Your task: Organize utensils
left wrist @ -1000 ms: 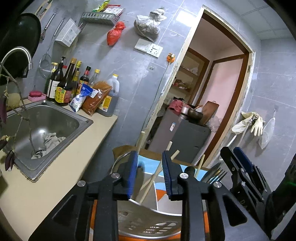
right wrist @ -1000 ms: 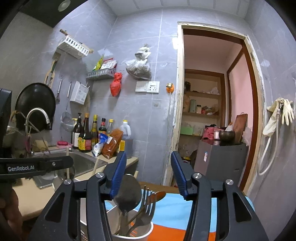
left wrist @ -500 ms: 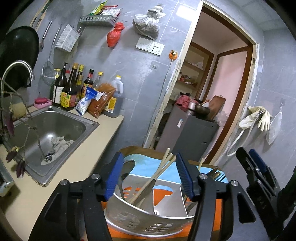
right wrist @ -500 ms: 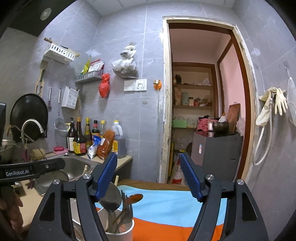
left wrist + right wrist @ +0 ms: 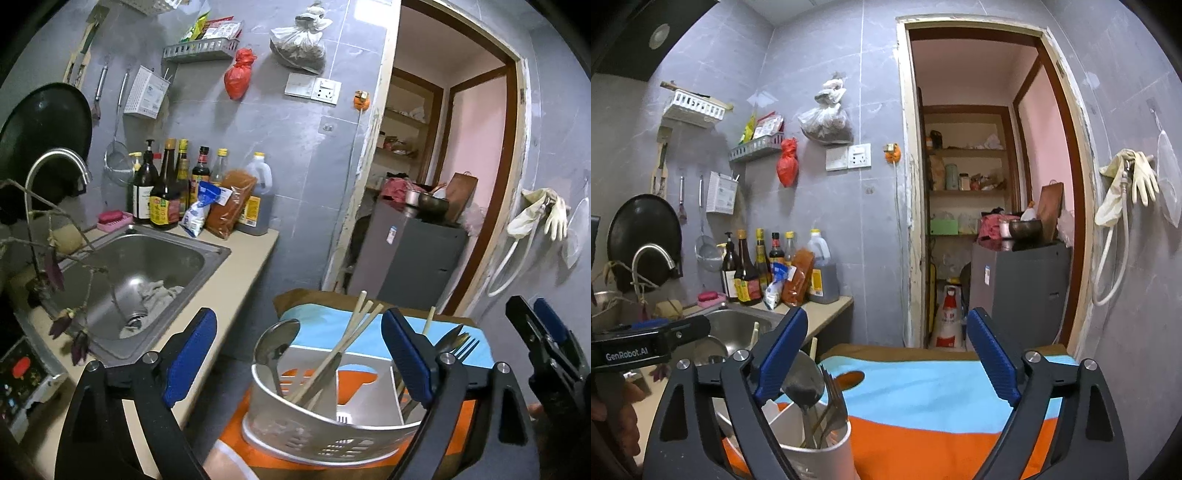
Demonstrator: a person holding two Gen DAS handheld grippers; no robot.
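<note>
A white divided utensil holder [image 5: 325, 428] stands on an orange and blue cloth [image 5: 923, 391]. It holds wooden chopsticks [image 5: 351, 339], a metal spoon [image 5: 275, 343] and forks [image 5: 463, 345]. My left gripper [image 5: 299, 358] is open and empty, just above and in front of the holder. My right gripper [image 5: 882, 365] is open and empty, above the cloth, with the holder [image 5: 812, 446] at its lower left. The right gripper also shows at the right edge of the left wrist view [image 5: 543, 347].
A steel sink [image 5: 147, 273] with a rag is set in the beige counter [image 5: 229, 288] to the left. Sauce bottles [image 5: 173, 192] stand against the grey wall. A doorway with a grey cabinet [image 5: 1019, 288] is behind the cloth-covered table.
The left gripper opened wide, released the chopsticks into the holder and drew back. The right gripper also opened wider and moved right, away from the holder.
</note>
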